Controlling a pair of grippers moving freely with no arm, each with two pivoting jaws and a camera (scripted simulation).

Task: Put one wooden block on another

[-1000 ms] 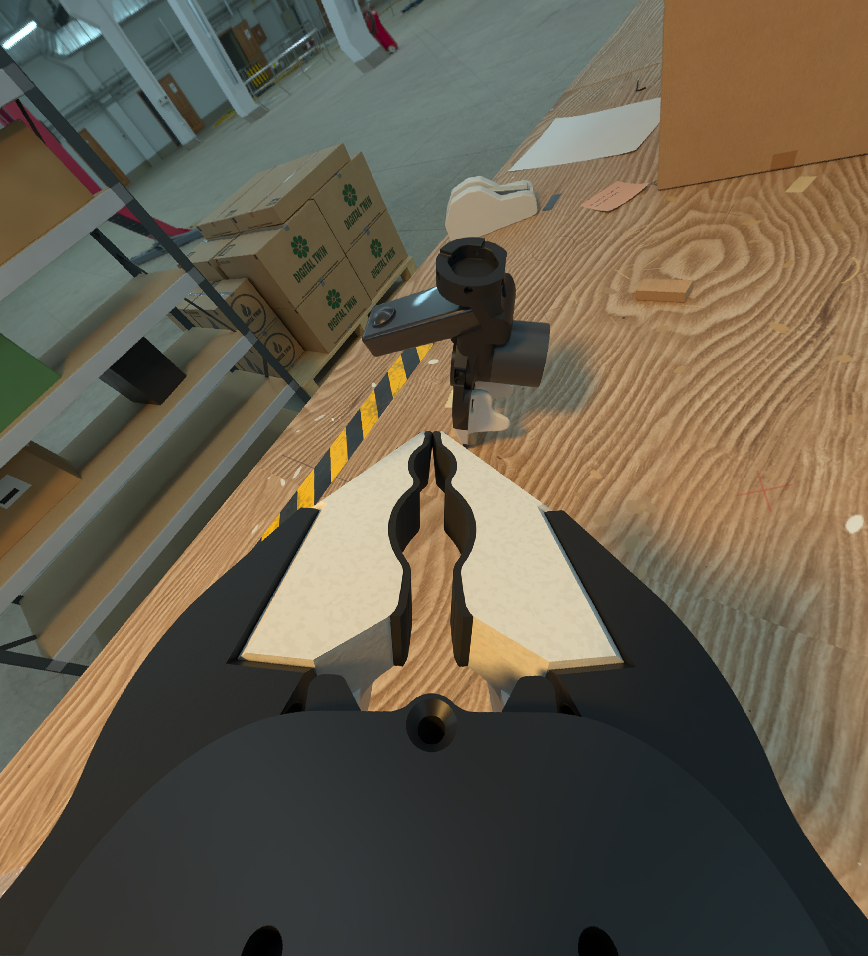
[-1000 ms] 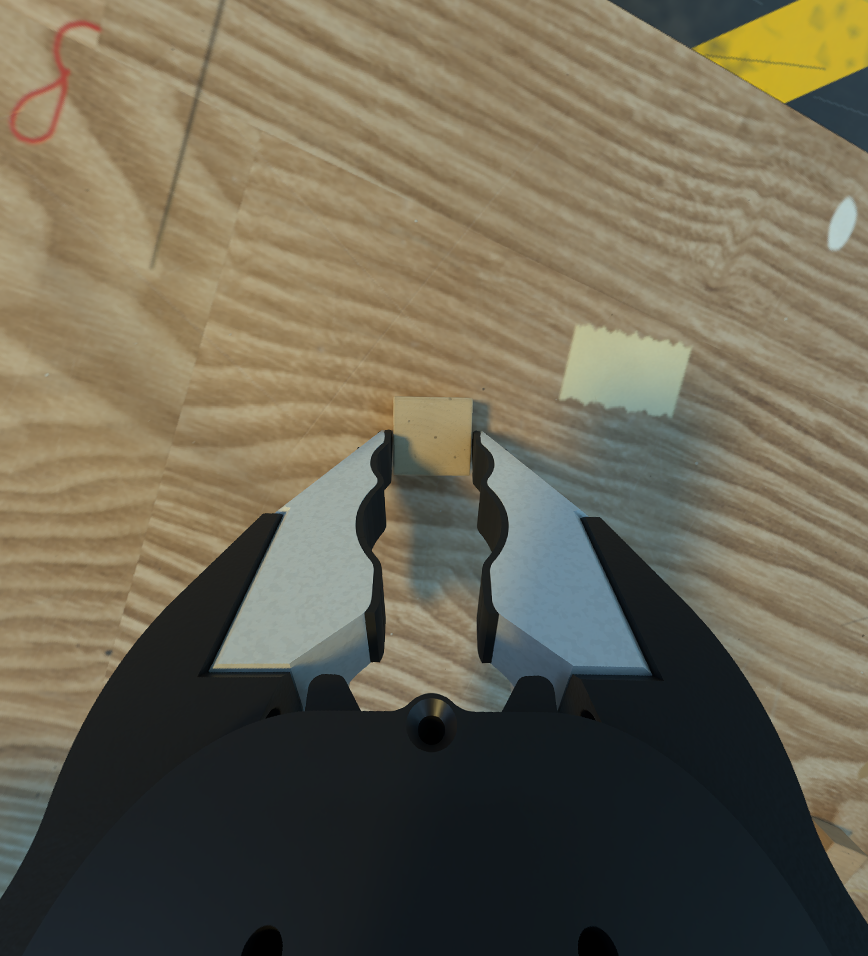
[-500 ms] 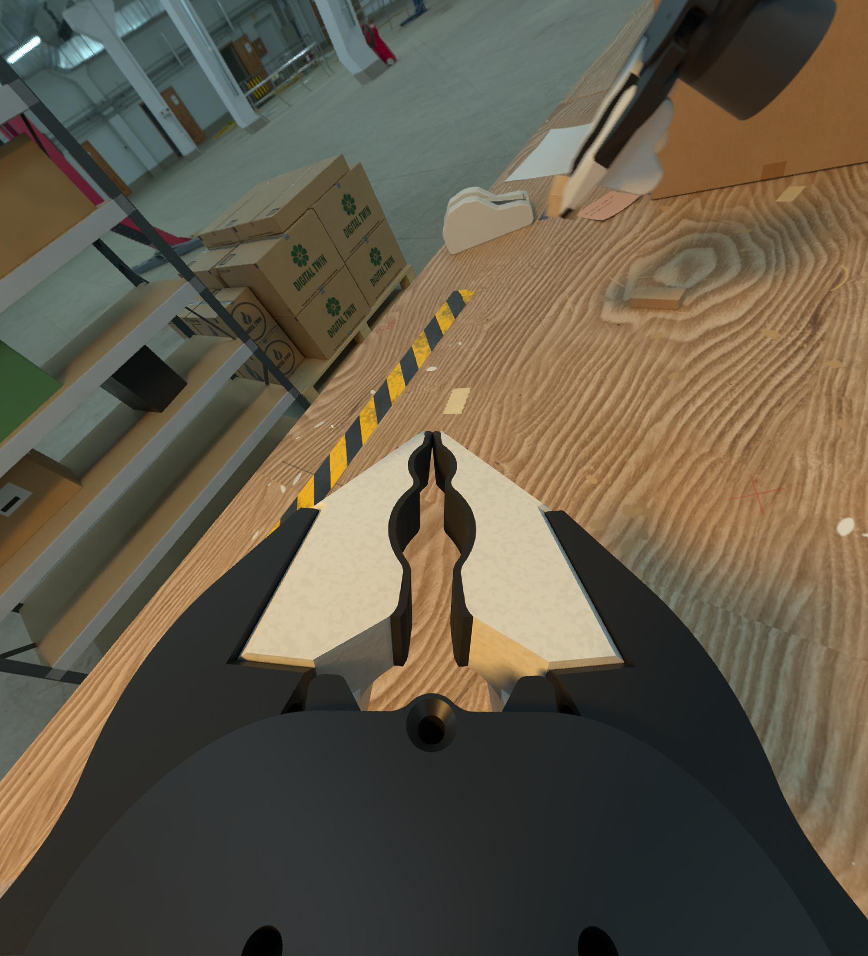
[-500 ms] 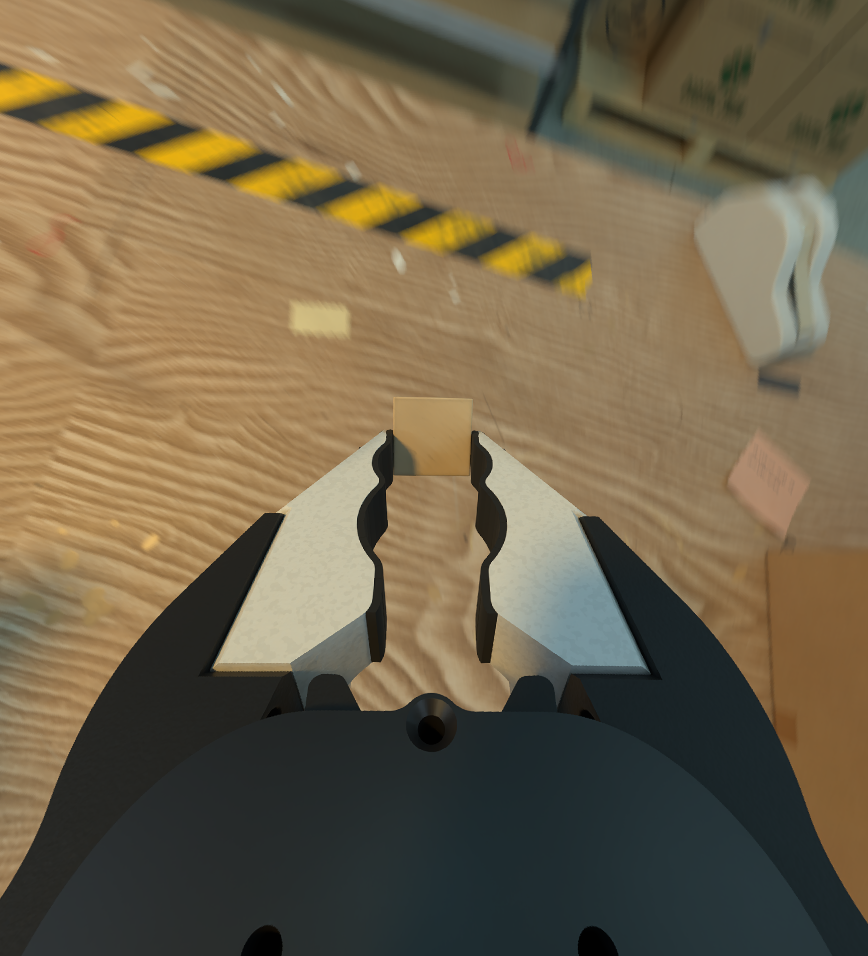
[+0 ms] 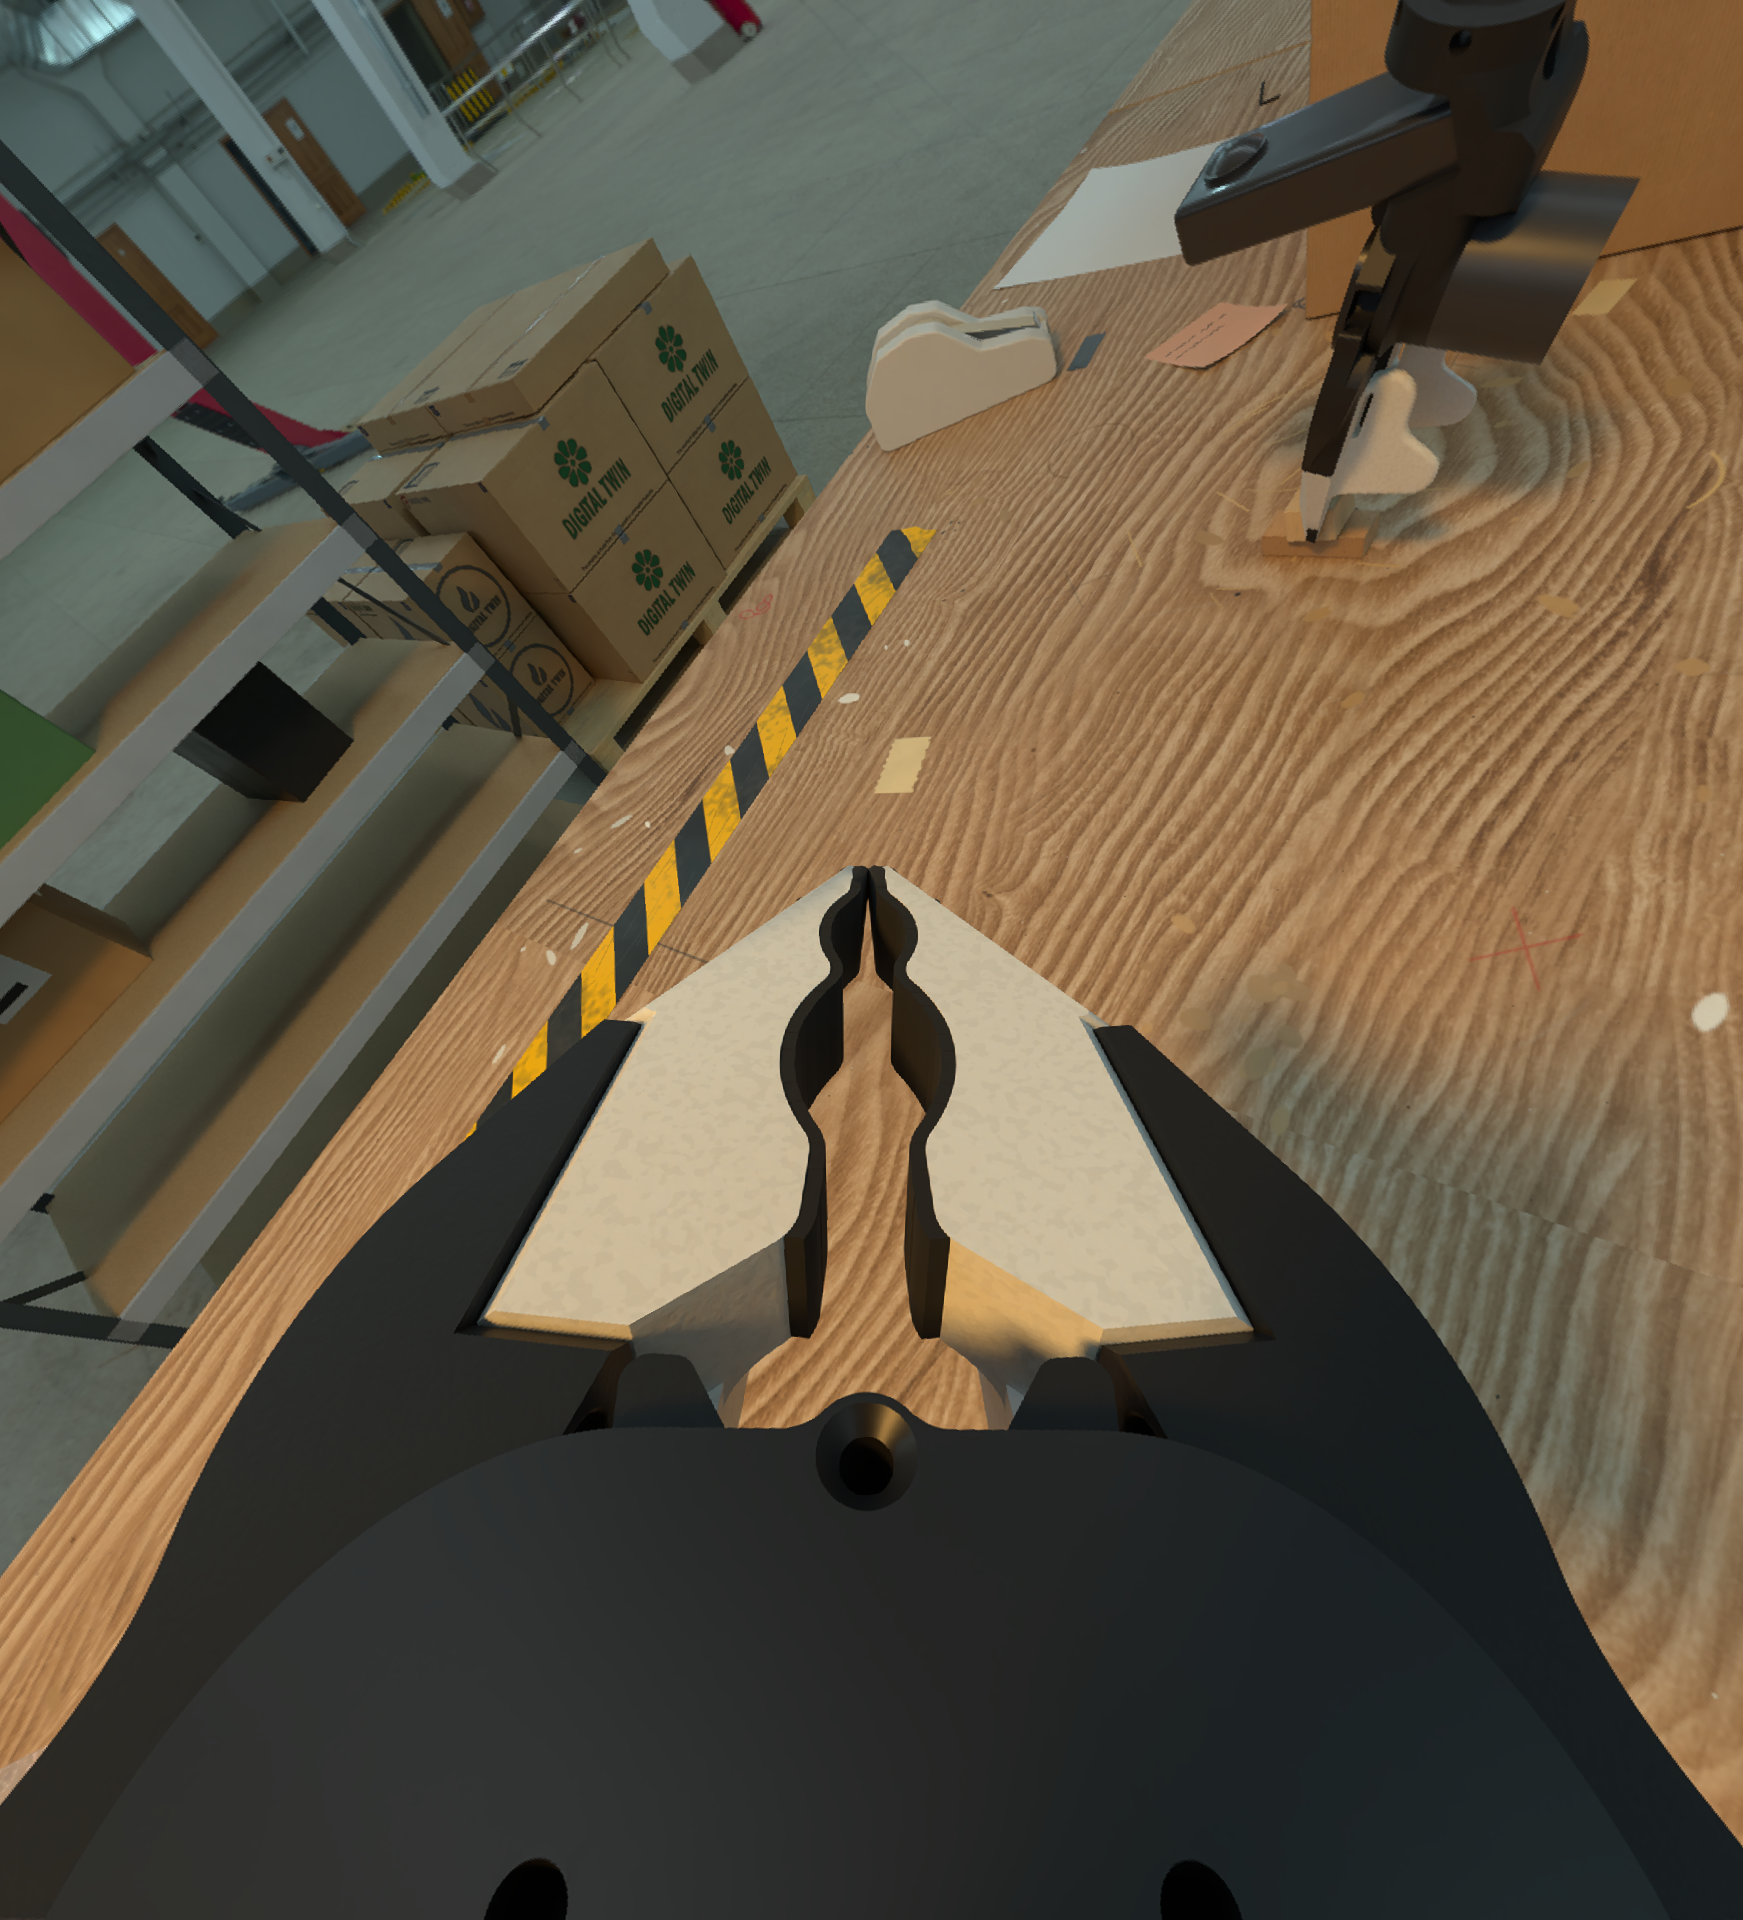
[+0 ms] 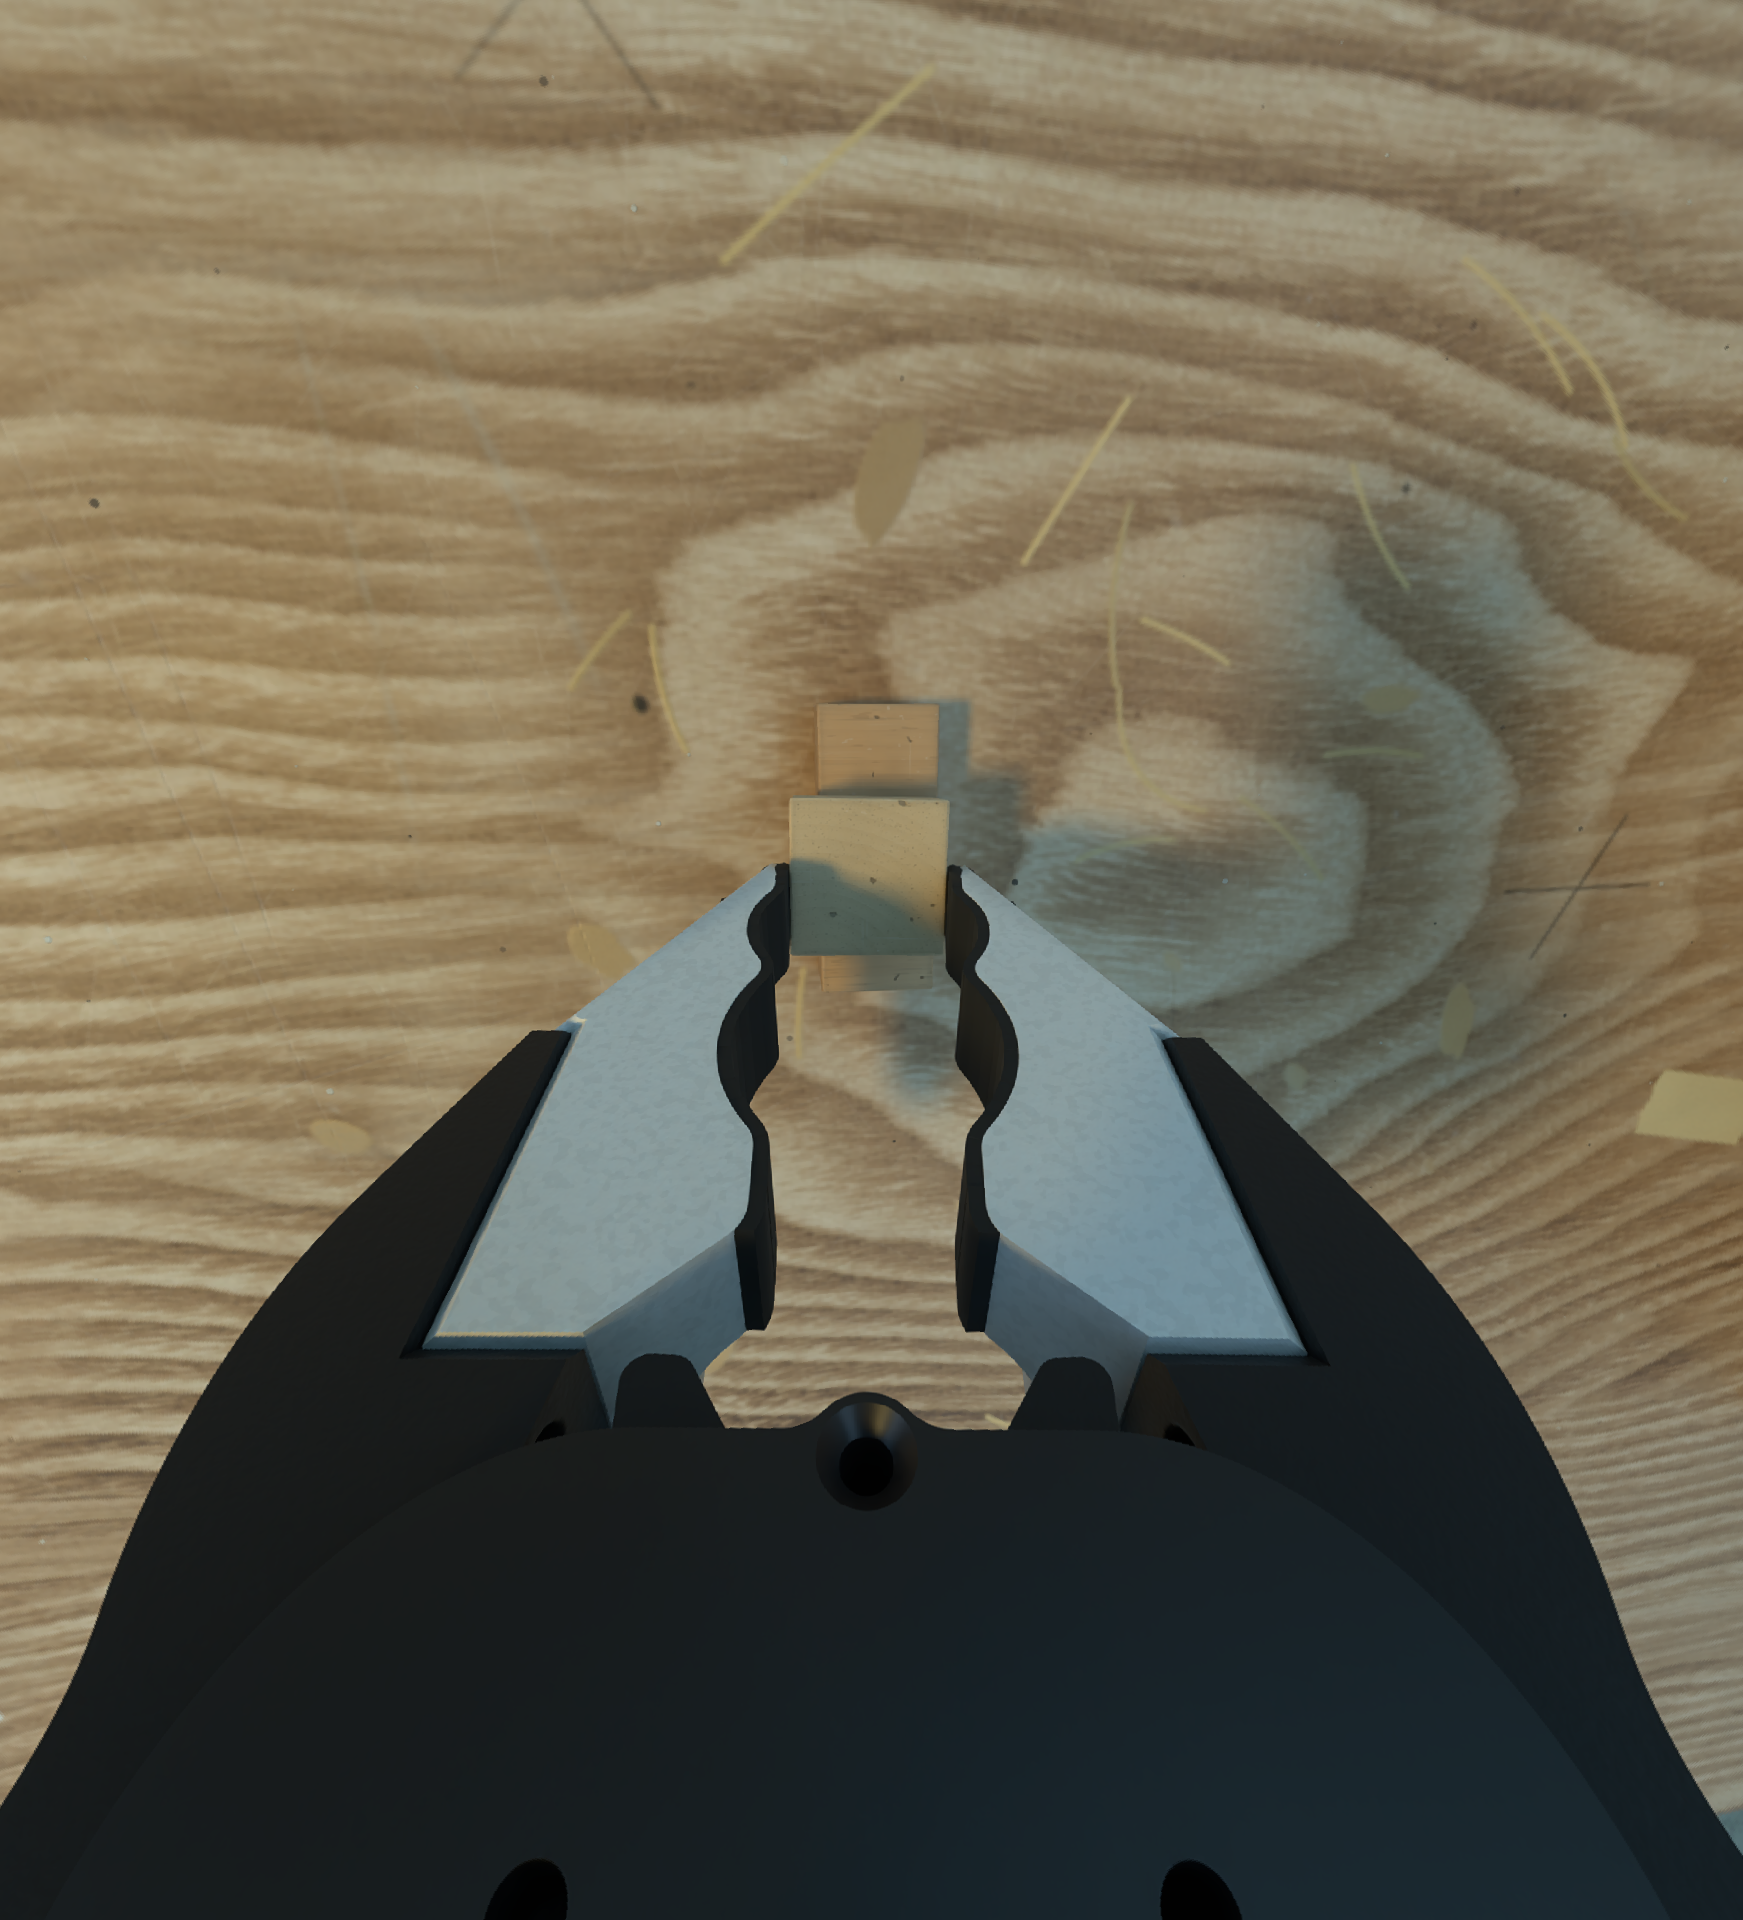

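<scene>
While the right gripper point(image 6: 868, 878) pinches a small block point(image 6: 868, 873) over a long block point(image 6: 877, 743) lying lengthwise away, only the left view shows the left gripper point(image 5: 868, 878), closed and empty.

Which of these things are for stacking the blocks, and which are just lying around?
For the job:
- right hand-held gripper, gripping the held wooden block
- long wooden block on the workbench, beneath it

Just lying about:
- left hand-held gripper, shut, empty
- tape dispenser
- white sheet
- pink note
- big cardboard box
</scene>
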